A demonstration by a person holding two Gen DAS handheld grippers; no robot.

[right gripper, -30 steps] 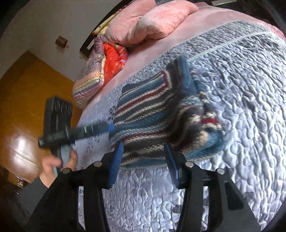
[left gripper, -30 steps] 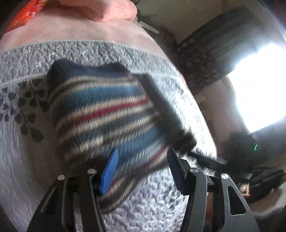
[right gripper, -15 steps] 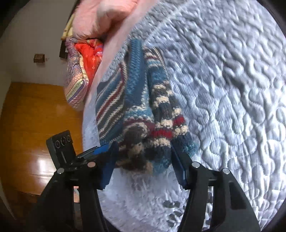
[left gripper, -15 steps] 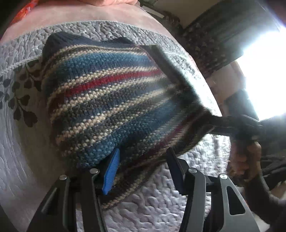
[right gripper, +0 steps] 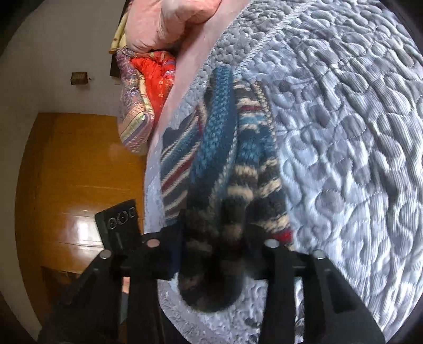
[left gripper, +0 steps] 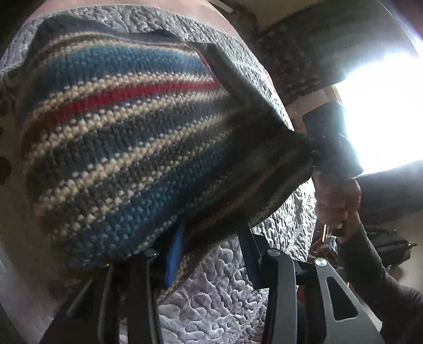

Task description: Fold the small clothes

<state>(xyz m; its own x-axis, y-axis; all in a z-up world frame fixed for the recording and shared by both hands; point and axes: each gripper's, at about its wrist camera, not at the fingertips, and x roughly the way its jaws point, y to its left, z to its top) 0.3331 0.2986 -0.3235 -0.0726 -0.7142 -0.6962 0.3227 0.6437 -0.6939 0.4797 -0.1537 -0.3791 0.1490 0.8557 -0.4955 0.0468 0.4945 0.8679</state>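
Observation:
A knitted sweater [left gripper: 119,137] with blue, red, cream and grey stripes lies folded on a grey quilted bedspread [left gripper: 224,304]. Its near edge is bunched between the fingers of my left gripper [left gripper: 211,238], which is shut on it. At the right, the sweater's corner is pulled to a point where my right gripper [left gripper: 325,150] holds it, a person's hand [left gripper: 335,201] behind it. In the right wrist view the sweater [right gripper: 224,148] is a thick roll running away from my right gripper [right gripper: 215,230], shut on its dark end. The fabric hides all the fingertips.
The bedspread [right gripper: 343,132] stretches far to the right of the sweater. A pink pillow [right gripper: 169,23] and red patterned bedding [right gripper: 148,90] lie at the head of the bed. Orange wood [right gripper: 66,172] shows beyond the bed's left edge. A bright window [left gripper: 383,111] glares.
Both grippers have moved forward onto the sweater and their fingers have narrowed on the fabric. The sweater's edge and right corner now look lifted and pulled taut.

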